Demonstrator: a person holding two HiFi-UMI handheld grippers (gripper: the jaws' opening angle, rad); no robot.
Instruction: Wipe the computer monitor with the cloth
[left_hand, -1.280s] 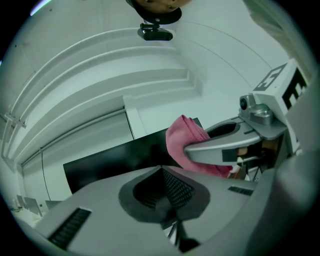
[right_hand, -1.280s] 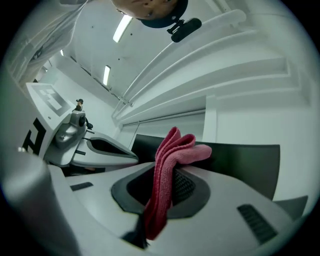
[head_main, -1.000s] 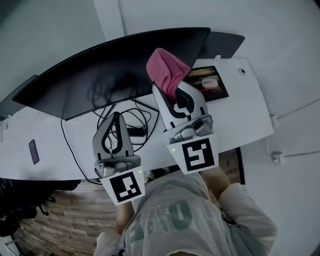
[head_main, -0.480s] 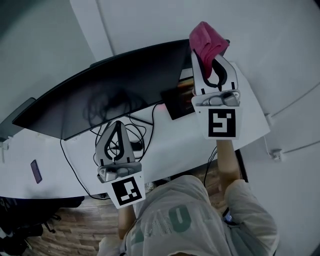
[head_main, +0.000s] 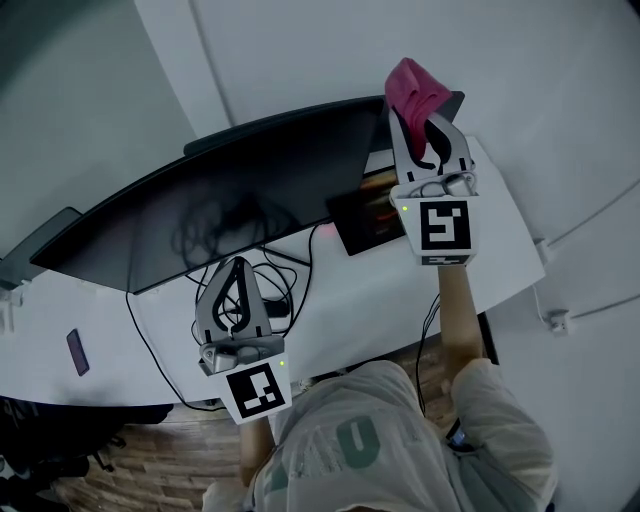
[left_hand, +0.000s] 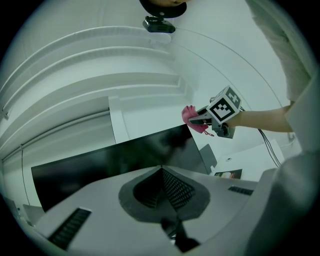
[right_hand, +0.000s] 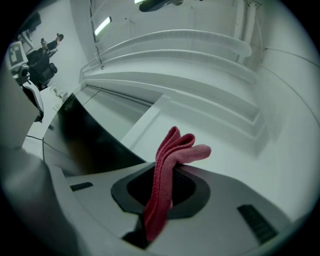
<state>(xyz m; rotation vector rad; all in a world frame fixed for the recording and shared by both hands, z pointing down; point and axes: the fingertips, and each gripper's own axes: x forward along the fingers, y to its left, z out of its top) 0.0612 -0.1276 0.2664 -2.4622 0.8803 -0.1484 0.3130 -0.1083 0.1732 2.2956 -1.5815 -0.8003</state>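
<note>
We are holding the pink cloth (head_main: 414, 84) clamped between the jaws of the right gripper (head_main: 428, 130), folded into 1 thick strip that is sticking out past the tips and flopping over at its free end. It is hanging at the top right corner of the monitor (head_main: 250, 185), just beside the edge; we cannot tell whether it is touching the glass. The left gripper (head_main: 236, 268) is hovering over the cables (head_main: 283, 255) on the desk (head_main: 490, 235), its jaws pressed together on nothing. We are judging the wipe as barely begun: the cloth is gripped and held high, but the dark screen, its long axis running from lower left to upper right in the head view, is waiting for passes across its whole width. The cloth's length is running along the jaws, pointing away from us toward the wall.
</note>
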